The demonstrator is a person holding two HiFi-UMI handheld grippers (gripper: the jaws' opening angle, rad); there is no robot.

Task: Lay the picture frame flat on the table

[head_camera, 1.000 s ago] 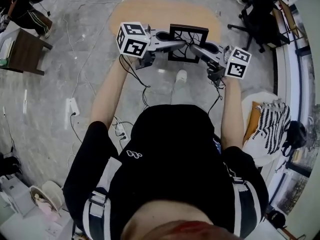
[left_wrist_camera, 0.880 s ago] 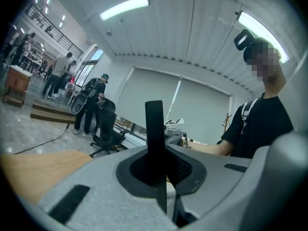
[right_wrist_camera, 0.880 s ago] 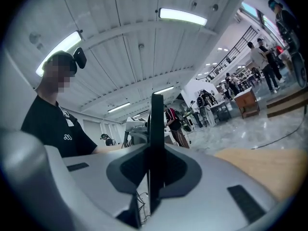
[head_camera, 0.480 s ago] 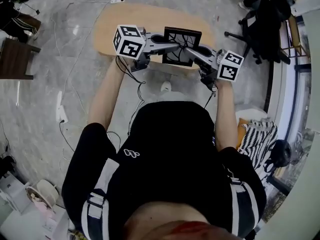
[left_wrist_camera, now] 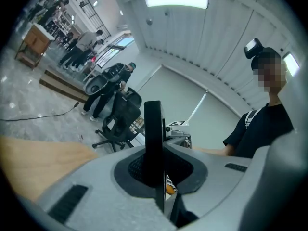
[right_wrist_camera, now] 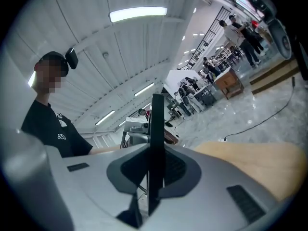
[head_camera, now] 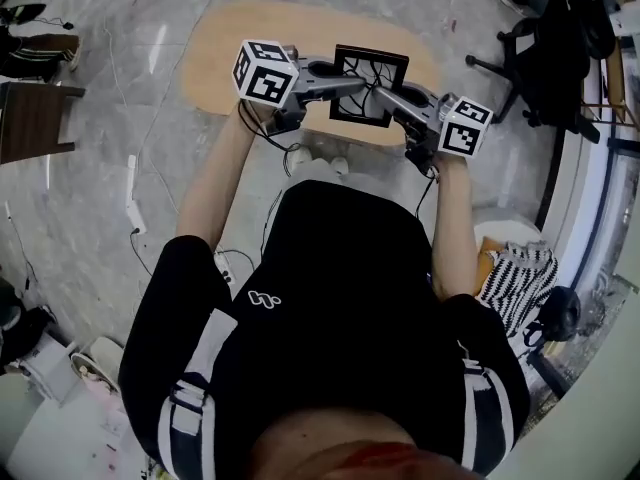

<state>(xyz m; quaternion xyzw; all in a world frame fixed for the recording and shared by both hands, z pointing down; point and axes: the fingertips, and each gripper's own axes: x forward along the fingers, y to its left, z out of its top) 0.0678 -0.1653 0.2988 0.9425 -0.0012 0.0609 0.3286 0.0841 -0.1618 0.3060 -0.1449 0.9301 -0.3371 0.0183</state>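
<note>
Black square picture frame (head_camera: 371, 86), thin rim, branching line pattern inside, held over the near edge of the oval light-wood table (head_camera: 225, 53). Left gripper (head_camera: 350, 85) grasps its left rim (jaws just eased open a little, rim between the pads). Right gripper (head_camera: 388, 94) clenches the right rim. Glossy grey marble-look floor (head_camera: 90, 198).

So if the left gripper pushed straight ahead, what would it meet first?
The picture frame clamped in its own jaws; beyond that, probably the right gripper facing it across the frame.
</note>
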